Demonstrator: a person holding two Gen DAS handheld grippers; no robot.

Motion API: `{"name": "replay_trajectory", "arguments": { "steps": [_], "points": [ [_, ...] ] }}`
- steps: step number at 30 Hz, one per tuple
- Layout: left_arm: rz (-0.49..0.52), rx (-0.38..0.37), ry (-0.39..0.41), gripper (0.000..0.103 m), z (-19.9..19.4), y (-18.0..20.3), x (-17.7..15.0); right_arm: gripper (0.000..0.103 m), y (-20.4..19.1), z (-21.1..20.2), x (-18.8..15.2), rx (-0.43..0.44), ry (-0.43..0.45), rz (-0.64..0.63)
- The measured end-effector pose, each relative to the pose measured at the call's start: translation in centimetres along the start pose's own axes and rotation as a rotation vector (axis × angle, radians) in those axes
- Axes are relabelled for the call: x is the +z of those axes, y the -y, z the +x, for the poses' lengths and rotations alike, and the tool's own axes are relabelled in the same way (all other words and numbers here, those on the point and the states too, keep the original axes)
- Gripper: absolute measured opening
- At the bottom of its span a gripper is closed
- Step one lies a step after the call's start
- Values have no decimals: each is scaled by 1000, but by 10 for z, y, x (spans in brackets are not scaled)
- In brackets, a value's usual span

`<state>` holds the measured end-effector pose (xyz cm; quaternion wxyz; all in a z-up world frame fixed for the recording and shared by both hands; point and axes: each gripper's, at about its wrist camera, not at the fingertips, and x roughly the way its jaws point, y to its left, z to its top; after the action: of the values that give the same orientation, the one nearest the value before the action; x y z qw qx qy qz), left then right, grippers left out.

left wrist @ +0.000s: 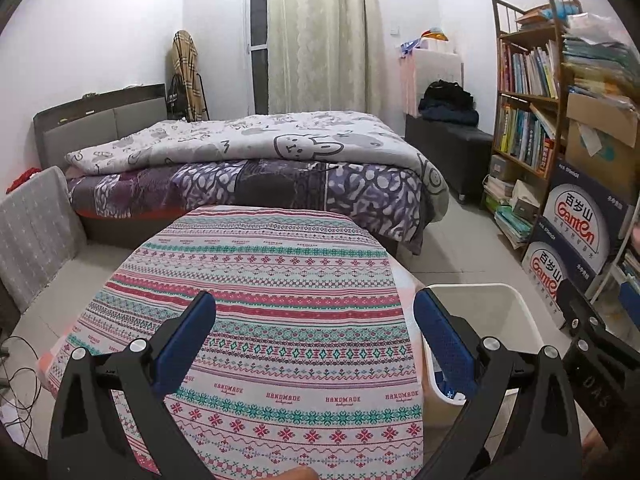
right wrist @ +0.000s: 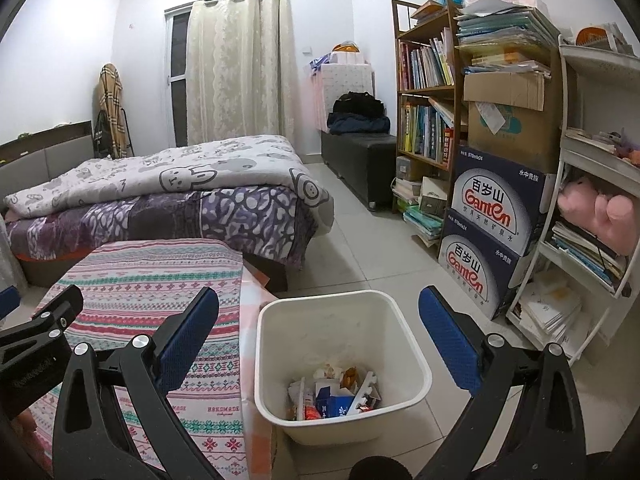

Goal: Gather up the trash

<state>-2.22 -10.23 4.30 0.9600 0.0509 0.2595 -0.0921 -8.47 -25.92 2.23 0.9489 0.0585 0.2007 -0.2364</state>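
Observation:
A white square bin (right wrist: 404,344) stands on the tiled floor right of the table, and several pieces of trash (right wrist: 334,394) lie at its bottom: wrappers, white foam, blue packaging. My right gripper (right wrist: 320,334) hangs open above the bin with nothing between its blue pads. My left gripper (left wrist: 314,338) is open over the patterned tablecloth (left wrist: 280,280), also holding nothing. In the left wrist view the bin (left wrist: 492,312) shows at lower right behind the right finger. No trash shows on the tablecloth in either view.
A bed (right wrist: 168,196) with a grey quilt lies behind the table. Stacked Ganten water boxes (right wrist: 492,232), a bookshelf (right wrist: 428,92) and a white shelf rack (right wrist: 592,184) line the right wall. Cables (left wrist: 16,384) lie on the floor at left.

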Motion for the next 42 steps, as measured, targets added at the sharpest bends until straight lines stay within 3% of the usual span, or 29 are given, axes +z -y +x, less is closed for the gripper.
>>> {"name": "replay_trajectory", "arguments": {
  "steps": [42],
  "points": [
    [5,19,12,96,3,-3,0,96,-9,0,-10,9,-21,3]
  ]
}}
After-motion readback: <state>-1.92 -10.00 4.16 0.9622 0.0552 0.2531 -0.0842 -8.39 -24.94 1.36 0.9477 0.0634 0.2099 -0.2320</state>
